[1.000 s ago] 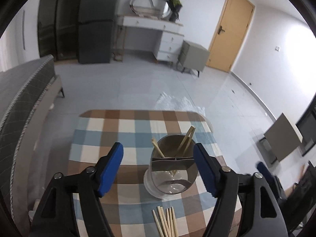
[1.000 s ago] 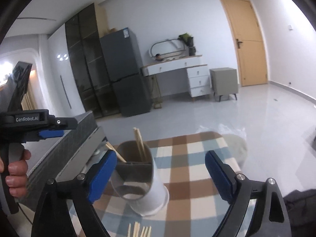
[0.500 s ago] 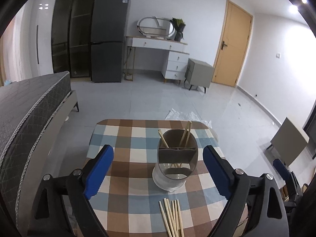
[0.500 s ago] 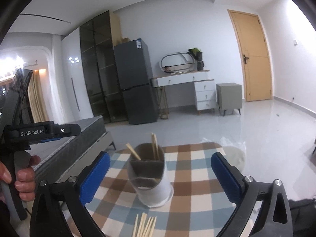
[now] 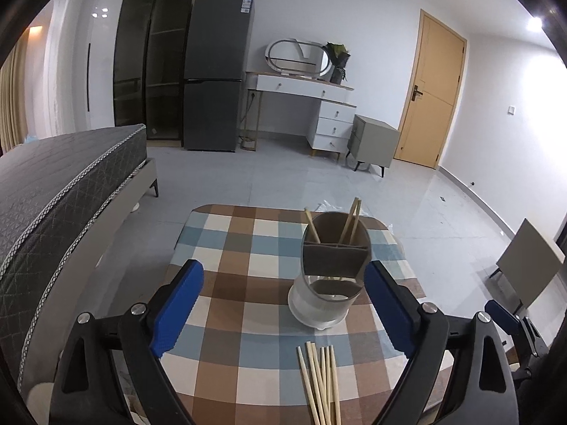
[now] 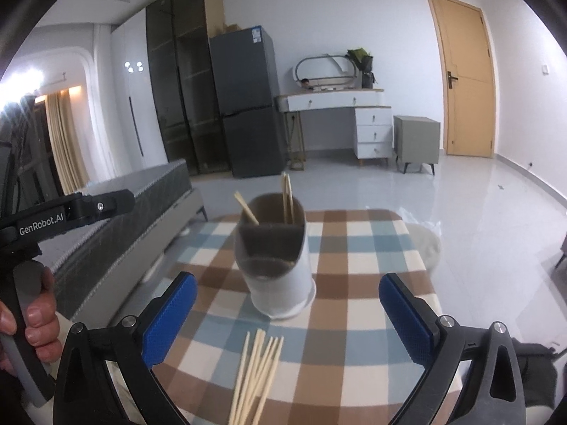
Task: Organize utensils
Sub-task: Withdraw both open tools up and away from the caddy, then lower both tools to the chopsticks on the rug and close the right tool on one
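A white utensil holder (image 5: 327, 276) with grey-brown dividers stands on the checkered table (image 5: 241, 248); it also shows in the right wrist view (image 6: 278, 265). Three chopsticks (image 5: 349, 219) stand in its back compartments. Several loose wooden chopsticks (image 5: 320, 379) lie on the cloth in front of it, seen too in the right wrist view (image 6: 257, 372). My left gripper (image 5: 281, 310) is open and empty, above the near part of the table. My right gripper (image 6: 287, 318) is open and empty, behind the loose chopsticks.
The small table has rounded corners and floor all around it. A grey bed (image 5: 53, 191) lies to the left. A fridge (image 5: 216, 85), a white dresser (image 5: 312, 106) and a door (image 5: 430, 95) stand far back. The left gripper's handle and hand (image 6: 32, 283) show at left.
Both grippers have drawn back and up from the holder, which now looks smaller and farther. More of the loose chopsticks shows. Both stay open.
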Motion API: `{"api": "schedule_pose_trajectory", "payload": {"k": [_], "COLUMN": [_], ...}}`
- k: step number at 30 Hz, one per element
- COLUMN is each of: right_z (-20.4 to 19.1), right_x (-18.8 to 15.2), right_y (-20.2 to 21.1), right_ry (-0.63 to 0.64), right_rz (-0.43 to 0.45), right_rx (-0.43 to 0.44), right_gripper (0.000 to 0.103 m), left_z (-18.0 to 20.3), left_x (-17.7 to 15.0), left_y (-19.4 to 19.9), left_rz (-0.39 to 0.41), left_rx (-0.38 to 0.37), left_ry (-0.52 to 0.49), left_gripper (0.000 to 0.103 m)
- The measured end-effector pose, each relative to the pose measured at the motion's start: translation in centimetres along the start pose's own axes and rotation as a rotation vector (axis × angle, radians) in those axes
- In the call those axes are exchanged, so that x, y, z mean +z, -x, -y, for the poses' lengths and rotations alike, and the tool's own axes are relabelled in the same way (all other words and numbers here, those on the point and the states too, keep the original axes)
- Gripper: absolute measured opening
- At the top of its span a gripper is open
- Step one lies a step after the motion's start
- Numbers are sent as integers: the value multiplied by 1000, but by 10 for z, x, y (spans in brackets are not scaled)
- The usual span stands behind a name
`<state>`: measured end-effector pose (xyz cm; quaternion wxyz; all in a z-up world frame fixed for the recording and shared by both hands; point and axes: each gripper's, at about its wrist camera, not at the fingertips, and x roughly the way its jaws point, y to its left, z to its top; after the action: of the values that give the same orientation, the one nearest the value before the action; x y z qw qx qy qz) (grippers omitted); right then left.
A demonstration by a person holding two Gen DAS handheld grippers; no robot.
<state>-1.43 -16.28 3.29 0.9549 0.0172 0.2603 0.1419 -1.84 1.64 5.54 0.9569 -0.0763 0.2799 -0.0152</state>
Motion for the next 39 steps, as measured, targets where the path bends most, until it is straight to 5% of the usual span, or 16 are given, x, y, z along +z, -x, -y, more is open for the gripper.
{"api": "schedule_pose_trajectory", "payload": {"k": [4,15,28,34,39], "right_z": [2,18,1,-1,1], "right_x": [-10,-32,-48,-61,-75], "right_y": [-1,-34,-83,-108,-131], "right_ry": [-9,-98,-20,2,13], "right_rz": [-18,-205,-354,-453,-555], "right_rx": [13,20,-14,-33,-43], "right_gripper": [103,103,102,94,74], "left_z": [-3,-7,-38,-57,-76], "left_x": [-16,-61,-72,-76,-85], "left_y": [-11,-57,-104,-124,-143], "left_rz": [-8,-193,-410,-443,-516], "left_rx": [4,9,3,50,64], "left_ry": [6,-47,134,169,274], "left_gripper": [89,89,89,89,89]}}
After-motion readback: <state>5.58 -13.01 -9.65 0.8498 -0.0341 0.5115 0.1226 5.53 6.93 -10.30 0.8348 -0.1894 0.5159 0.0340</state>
